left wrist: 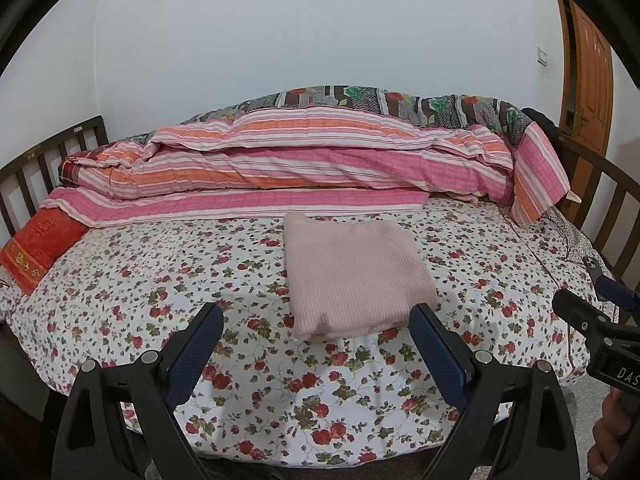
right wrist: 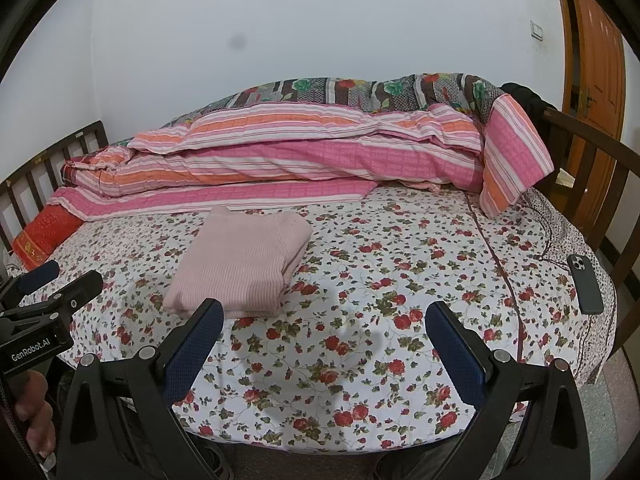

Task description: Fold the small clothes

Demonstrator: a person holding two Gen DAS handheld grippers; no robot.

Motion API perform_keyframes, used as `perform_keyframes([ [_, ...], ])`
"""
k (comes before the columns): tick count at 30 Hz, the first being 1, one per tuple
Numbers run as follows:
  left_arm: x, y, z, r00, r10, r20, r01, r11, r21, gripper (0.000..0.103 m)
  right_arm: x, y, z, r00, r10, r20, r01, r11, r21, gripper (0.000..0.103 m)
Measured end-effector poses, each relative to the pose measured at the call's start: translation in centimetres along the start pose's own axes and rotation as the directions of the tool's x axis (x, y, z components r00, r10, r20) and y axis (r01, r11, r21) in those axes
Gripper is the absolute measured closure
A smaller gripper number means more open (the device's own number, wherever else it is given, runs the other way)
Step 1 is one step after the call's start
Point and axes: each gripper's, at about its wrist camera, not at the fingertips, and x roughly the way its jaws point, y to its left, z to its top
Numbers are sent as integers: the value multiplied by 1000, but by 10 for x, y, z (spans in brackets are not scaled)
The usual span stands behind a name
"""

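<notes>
Two grippers hang above the near edge of the bed (left wrist: 120, 280), both with jaws spread wide and holding nothing. The left gripper (left wrist: 316, 324) is just in front of the pink sweater (left wrist: 352, 276), which lies folded flat on the flowered sheet, touched by neither finger. The right gripper (right wrist: 324, 324) is to the right of the sweater, over bare sheet. Behind the sweater, a striped quilt (right wrist: 280, 160) is piled against the wall. A dark phone (right wrist: 585, 283) rests far right of the sweater, near the bed's edge.
</notes>
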Motion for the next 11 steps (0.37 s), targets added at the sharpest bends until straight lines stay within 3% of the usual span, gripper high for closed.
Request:
perform_keyframes([
  [11,-1,1,0,1000,3,9,-3,1000,6,9,1,1,-1,1000,-1,0,1,1000,1,4],
])
